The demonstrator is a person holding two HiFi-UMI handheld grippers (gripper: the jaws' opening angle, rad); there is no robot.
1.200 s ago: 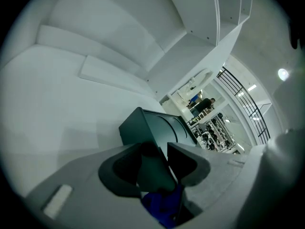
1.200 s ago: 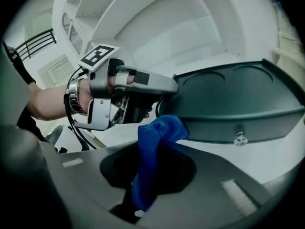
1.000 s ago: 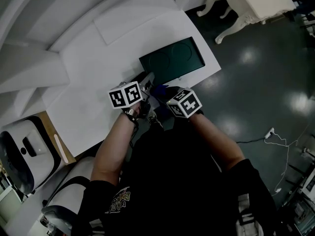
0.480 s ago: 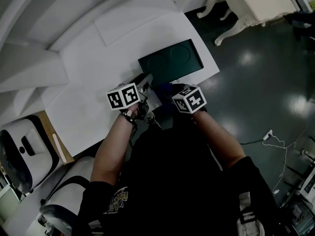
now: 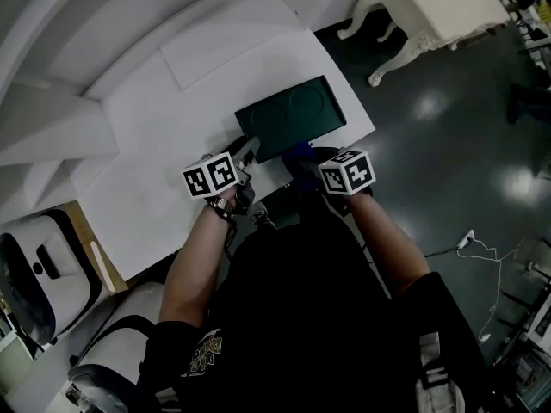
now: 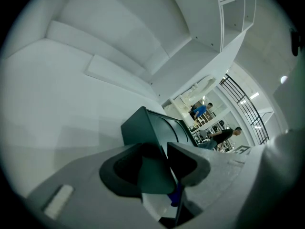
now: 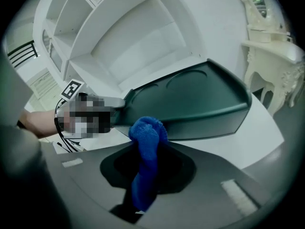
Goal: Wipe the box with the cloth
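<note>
Cloth, blue and bunched into a thick roll, stands pinched between the jaws of the right hand-held gripper, which are closed tight on it. In the head view the cloth shows as a small blue patch ahead of the right hand-held gripper, just at the near side wall of the box. Whether it touches that wall cannot be told. To the left, the left hand-held gripper has its jaws closed on the near left corner of the box, whose thin dark wall runs between them. From the right gripper view the left hand-held gripper reaches in to that same corner. The box is dark green, shallow and rectangular, with two round recesses in its upper face. It lies on the white desk, on the right part close to the front edge. Beyond it, a flat white panel rests at the back of the desk. White shelving rises behind. Off to the far right, a pale table with curved legs stands on a dark glossy floor. In the left gripper view, people stand far off, well apart from the desk.
</note>
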